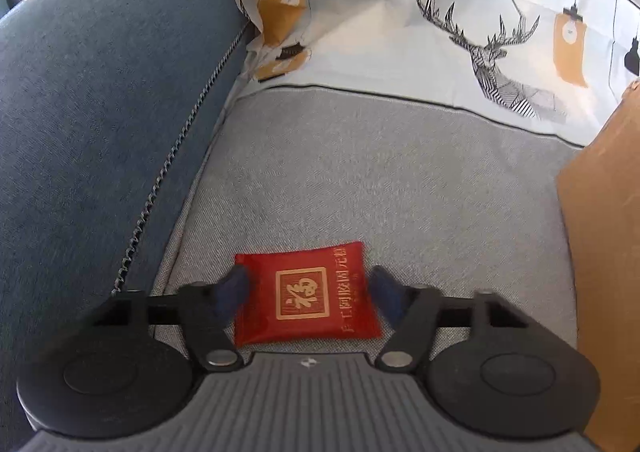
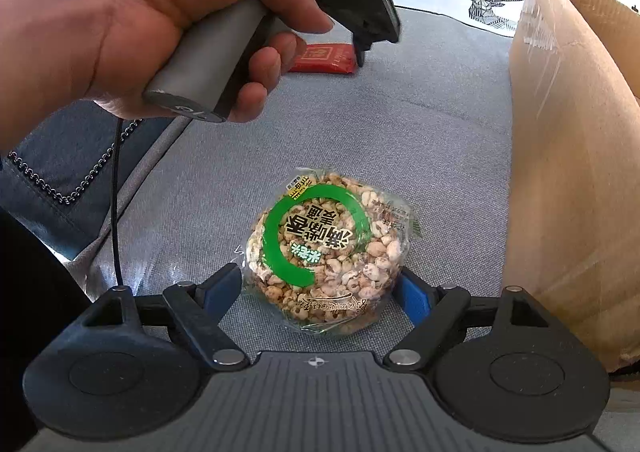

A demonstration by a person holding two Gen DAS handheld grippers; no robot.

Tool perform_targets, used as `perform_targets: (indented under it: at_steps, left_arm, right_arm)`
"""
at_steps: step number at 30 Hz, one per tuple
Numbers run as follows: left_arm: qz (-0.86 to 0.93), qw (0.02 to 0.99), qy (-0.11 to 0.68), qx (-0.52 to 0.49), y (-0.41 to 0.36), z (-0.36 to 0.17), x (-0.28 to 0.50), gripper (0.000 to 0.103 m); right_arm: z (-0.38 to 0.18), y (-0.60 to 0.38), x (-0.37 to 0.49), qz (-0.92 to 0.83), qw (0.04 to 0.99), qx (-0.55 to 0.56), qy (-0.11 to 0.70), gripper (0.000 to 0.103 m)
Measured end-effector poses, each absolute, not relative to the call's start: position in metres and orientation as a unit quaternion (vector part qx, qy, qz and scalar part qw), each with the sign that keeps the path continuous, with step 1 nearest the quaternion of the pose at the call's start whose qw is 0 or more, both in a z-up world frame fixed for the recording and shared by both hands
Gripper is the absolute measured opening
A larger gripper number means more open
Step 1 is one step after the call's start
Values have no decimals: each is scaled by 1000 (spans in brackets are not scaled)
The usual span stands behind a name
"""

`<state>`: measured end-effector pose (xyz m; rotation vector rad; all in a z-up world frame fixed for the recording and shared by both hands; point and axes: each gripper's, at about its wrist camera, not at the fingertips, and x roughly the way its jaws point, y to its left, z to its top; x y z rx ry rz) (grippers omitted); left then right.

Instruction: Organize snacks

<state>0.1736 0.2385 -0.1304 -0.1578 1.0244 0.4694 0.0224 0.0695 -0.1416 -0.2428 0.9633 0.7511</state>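
Left gripper (image 1: pixel 308 288) low over the grey seat cushion (image 1: pixel 380 180), fingers spread either side of the red snack packet (image 1: pixel 306 298). Left fingertip (image 1: pixel 236 284) overlaps the packet's left edge; right one sits just beside its right edge, not clearly touching. No clamp yet. Packet lies flat, near edge of cushion.

Room: blue armrest (image 1: pixel 92 124) walls off the left, printed deer pillow (image 1: pixel 460 36) closes the far side, cardboard box (image 1: pixel 600 252) stands along the right. Open cushion between packet and box, and from packet to the far pillow.

Right gripper (image 2: pixel 320 288) also spread, fingers bracketing the round puffed-grain cake (image 2: pixel 326 252) in clear wrap; both pads at or just beside the wrapper, can't tell whether they grip it. Cake flat on cushion, near the box wall (image 2: pixel 572 172) on its right. Box interior not visible from either view.

Left hand (image 2: pixel 132 20) holding its gripper handle shows far left in the right wrist view, red packet beyond it.
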Motion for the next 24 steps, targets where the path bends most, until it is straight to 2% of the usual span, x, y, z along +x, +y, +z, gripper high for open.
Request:
perform_targets:
  at_steps: [2,4,6,11,12,14,15,16,17,19,24]
  left_arm:
    - [223,846,479,-73,239,-126,172,40]
    - [222,848,474,-82,242,-122,171,13]
    - [221,846,476,-92,244,-120,169,11]
    - [222,849,464,-119,253,-111,161,13]
    - [225,850,459,-125,255,-109,158,17]
    - [236,851,450,-134,261,-107,154,43]
    - [242,851,447,-136,264,-107,153,67]
    - [245,850,445,-138,265,-108,153,78]
    - [238,850,448,-140,266,-109,154,80]
    - [229,847,462,-132,263,-115,160,89]
    - [230,834,495,-80,248,-133,175,88]
  right_arm:
    - [-141,70,22,352,812,-114,450,83]
    - [-141,69,21,353,813,-115,449,81]
    - [-140,69,21,353,814,-115,447,80]
    - [-138,67,19,350,816,-112,446,78]
    - [-138,66,18,350,816,-113,446,78]
    - [-138,67,17,350,817,-115,444,78]
    - [-138,68,16,350,817,-116,444,78]
    - [-138,68,17,350,816,-116,445,78]
    - [-137,68,17,350,816,-116,445,78]
    - [-138,69,18,351,815,-115,446,78]
    - [-138,71,19,356,813,-116,446,78]
